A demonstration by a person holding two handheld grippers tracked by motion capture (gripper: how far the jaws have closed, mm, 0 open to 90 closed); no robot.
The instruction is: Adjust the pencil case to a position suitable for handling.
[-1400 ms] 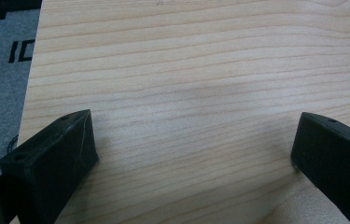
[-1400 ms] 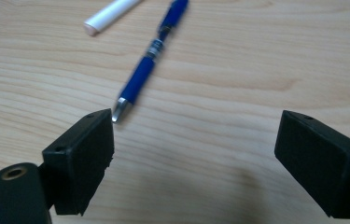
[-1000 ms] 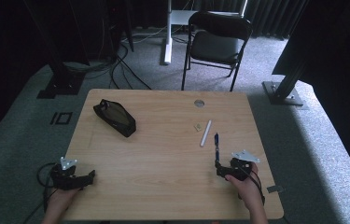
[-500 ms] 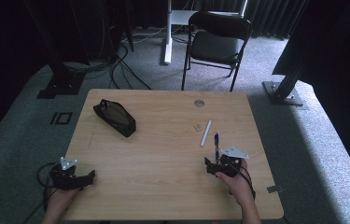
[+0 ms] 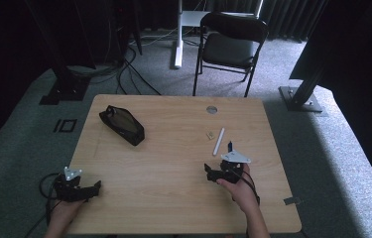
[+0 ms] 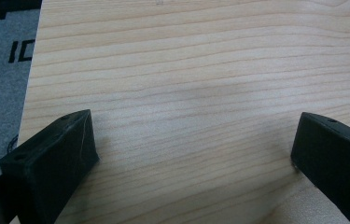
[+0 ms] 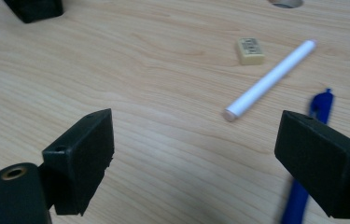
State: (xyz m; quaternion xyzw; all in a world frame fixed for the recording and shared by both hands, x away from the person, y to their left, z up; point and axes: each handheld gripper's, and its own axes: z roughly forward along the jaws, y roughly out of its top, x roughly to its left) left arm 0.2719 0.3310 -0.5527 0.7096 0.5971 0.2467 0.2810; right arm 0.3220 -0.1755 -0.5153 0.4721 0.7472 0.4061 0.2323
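Observation:
My right gripper [image 5: 209, 172] stands open low over the right half of the wooden table [image 5: 173, 148], held by a hand. Ahead of it lie a white marker [image 5: 218, 141], a small beige eraser [image 5: 208, 134] and a blue pen [image 5: 229, 146]. In the right gripper view the open right gripper [image 7: 200, 172] has bare wood between its jaws, with the marker [image 7: 268, 81] and eraser [image 7: 250, 50] beyond them and the blurred pen [image 7: 310, 154] beside the right-hand jaw. My left gripper [image 5: 95, 188] rests at the front left corner, and the left gripper [image 6: 196, 154] is open over bare wood.
A black pencil case [image 5: 121, 125] lies at the back left of the table, and its corner [image 7: 35, 8] shows in the right gripper view. A round cable hole [image 5: 212, 109] sits near the far edge. A folding chair [image 5: 230, 47] stands behind the table.
My right gripper has slid to the left along the table and a little away from the front edge. The left gripper has stayed put.

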